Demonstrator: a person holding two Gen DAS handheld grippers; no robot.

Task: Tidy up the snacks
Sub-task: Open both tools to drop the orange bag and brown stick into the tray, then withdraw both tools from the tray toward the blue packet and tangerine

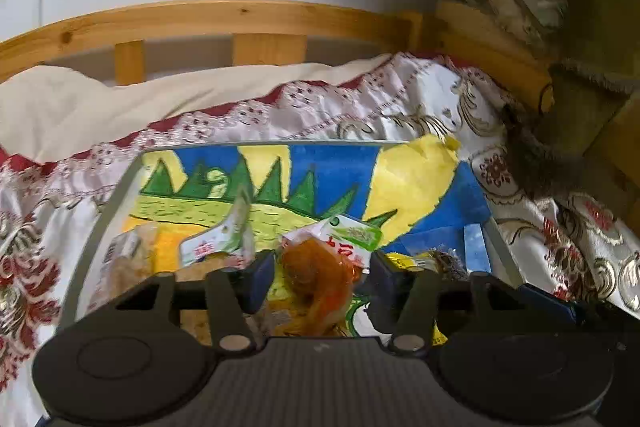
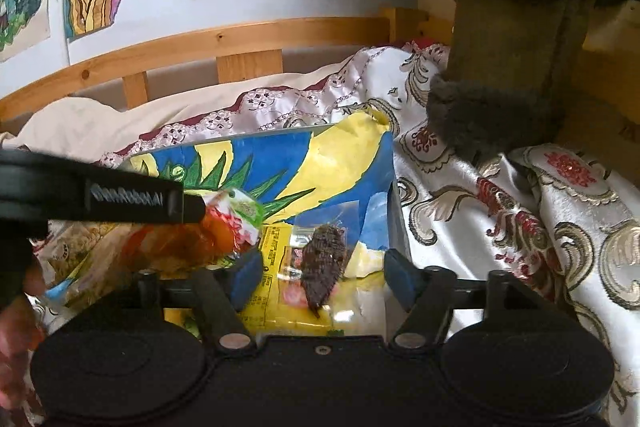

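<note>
A shallow grey-rimmed tray (image 1: 120, 187) lined with a bright painted paper is set on the patterned satin bedspread (image 1: 540, 227), and the snacks are piled at its near end. The clear orange-filled snack pouch with a green-and-white header (image 1: 320, 275) is framed by the left gripper (image 1: 322, 279), jaws apart, not clamped. The yellow see-through packet with a dark brown piece inside (image 2: 320, 267) is bracketed by the right gripper (image 2: 322, 273), also parted, nothing pinched. Both packs look light, floppy and slick, so probably best pinched at the flat sealed header, not the squashy middle
</note>
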